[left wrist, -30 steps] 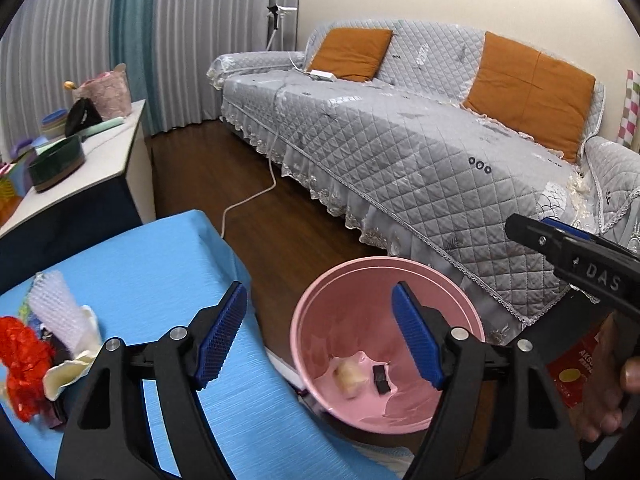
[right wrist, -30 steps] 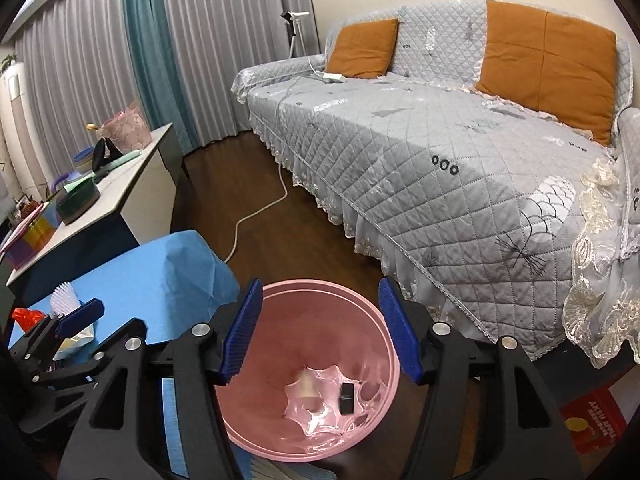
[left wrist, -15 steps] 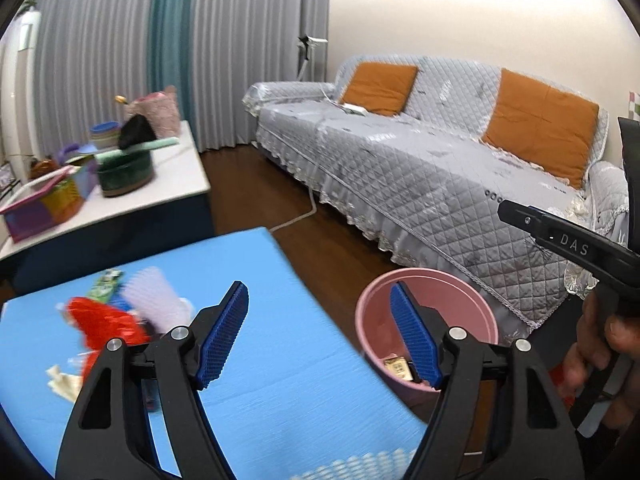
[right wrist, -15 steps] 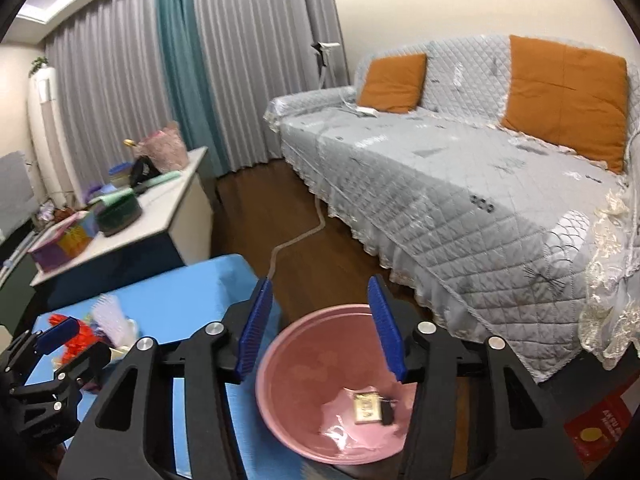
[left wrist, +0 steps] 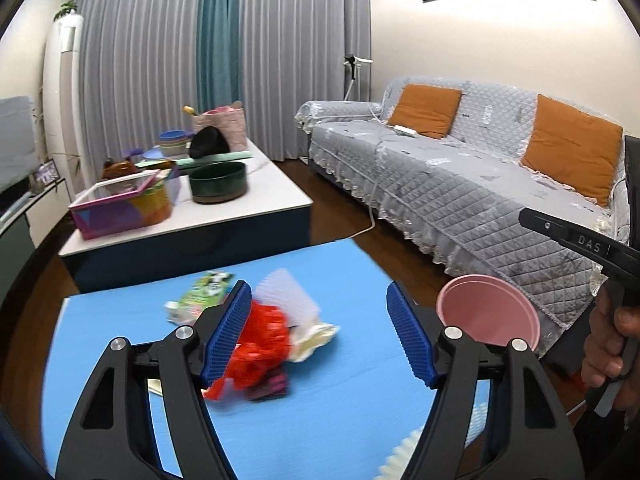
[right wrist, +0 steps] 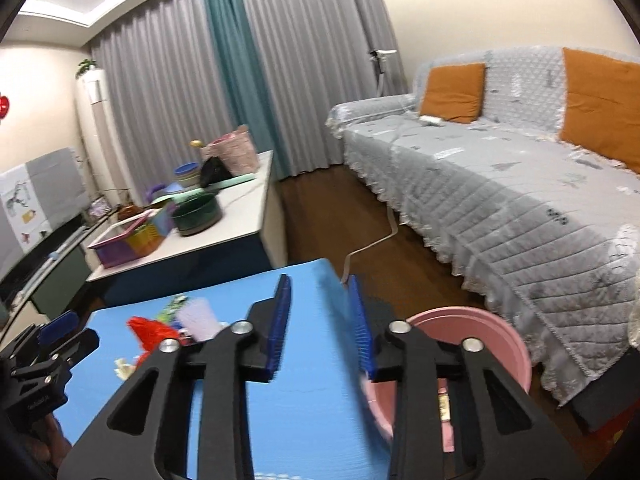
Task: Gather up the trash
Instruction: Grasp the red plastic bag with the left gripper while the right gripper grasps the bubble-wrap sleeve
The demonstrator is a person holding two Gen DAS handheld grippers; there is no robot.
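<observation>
While the trash pile lies mid blue table, the left gripper is held wide and empty; the right gripper is closing on nothing; pink bin waits off the right edge; the red bag should be squared up.

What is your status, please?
Left gripper open, empty. Right gripper closing, empty. Trash pile on blue mat; pink bin beside. Path clear.

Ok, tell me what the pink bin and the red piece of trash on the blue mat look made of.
Pink bin: looks like smooth moulded plastic, with an even colour, a thin rim and a slight sheen. Red trash: probably thin plastic netting or crinkled film; its surface looks bumpy and crumpled, but blur leaves it open.
</observation>
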